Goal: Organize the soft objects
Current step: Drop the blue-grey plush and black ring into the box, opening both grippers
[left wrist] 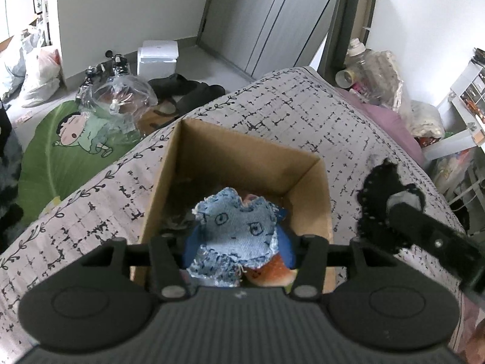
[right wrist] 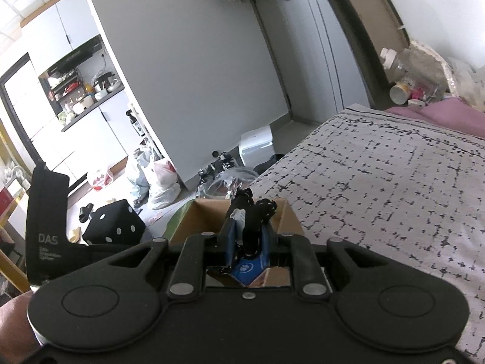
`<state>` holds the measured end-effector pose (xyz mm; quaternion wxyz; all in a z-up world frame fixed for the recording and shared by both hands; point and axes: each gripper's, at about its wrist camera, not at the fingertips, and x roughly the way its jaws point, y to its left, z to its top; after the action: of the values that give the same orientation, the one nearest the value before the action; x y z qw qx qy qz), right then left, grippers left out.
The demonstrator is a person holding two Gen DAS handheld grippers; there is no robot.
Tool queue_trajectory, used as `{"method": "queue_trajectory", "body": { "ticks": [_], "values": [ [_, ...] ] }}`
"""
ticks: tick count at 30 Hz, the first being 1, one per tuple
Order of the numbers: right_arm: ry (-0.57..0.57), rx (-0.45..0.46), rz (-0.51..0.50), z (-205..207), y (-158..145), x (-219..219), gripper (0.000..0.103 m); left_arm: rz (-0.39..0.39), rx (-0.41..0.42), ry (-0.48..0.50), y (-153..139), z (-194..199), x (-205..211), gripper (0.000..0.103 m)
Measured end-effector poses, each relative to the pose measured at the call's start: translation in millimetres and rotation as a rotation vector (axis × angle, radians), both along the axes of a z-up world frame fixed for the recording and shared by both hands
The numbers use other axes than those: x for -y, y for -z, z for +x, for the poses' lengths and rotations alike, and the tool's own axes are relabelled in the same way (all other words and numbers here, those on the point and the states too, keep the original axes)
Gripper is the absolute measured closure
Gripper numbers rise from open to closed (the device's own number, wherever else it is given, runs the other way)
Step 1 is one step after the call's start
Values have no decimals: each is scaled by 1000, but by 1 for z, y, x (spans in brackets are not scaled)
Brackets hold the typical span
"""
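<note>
An open cardboard box (left wrist: pixel 169 182) stands on the patterned bedspread (left wrist: pixel 303 115). My left gripper (left wrist: pixel 238 242) is shut on a light blue denim soft toy (left wrist: pixel 239 227) and holds it over the box, above an orange soft object (left wrist: pixel 269 273). My right gripper (right wrist: pixel 247 233) is shut on a black stitched soft toy (right wrist: pixel 254 212); it shows in the left wrist view (left wrist: pixel 379 200) just right of the box. The box (right wrist: pixel 206 212) lies below it in the right wrist view.
The floor left of the bed holds a green cartoon rug (left wrist: pixel 69 151), plastic bags (left wrist: pixel 42 72), a white bin (left wrist: pixel 157 57) and a black dice cushion (right wrist: pixel 115 224). Bottles and clutter (left wrist: pixel 372 69) sit at the bed's head by a purple pillow (left wrist: pixel 391 124).
</note>
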<state>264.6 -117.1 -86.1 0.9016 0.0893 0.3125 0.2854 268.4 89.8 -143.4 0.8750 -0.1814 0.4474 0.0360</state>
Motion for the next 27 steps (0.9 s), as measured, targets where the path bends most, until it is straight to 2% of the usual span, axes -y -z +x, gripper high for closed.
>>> {"method": "queue_trajectory", "body": {
  "ticks": [4,17,20,24,27],
  "values": [
    [-5,-10,-5,2,3,-7,85,-21,15,-11,-2,-2,-4,34],
    [25,-41,-32,17,11,-26,84,34,38,-77,-23,-12,-11,34],
    [21,-48,-36,18,13,-30,78,42,51,-81,-29,-15,-12,34],
    [54,-66,-25,16,14,-23,61,56,44,-81,-34,-21,-11,32],
    [62,-46,-6,7,7,-12,51,73,47,-99,-38,-29,-9,29]
  ]
}}
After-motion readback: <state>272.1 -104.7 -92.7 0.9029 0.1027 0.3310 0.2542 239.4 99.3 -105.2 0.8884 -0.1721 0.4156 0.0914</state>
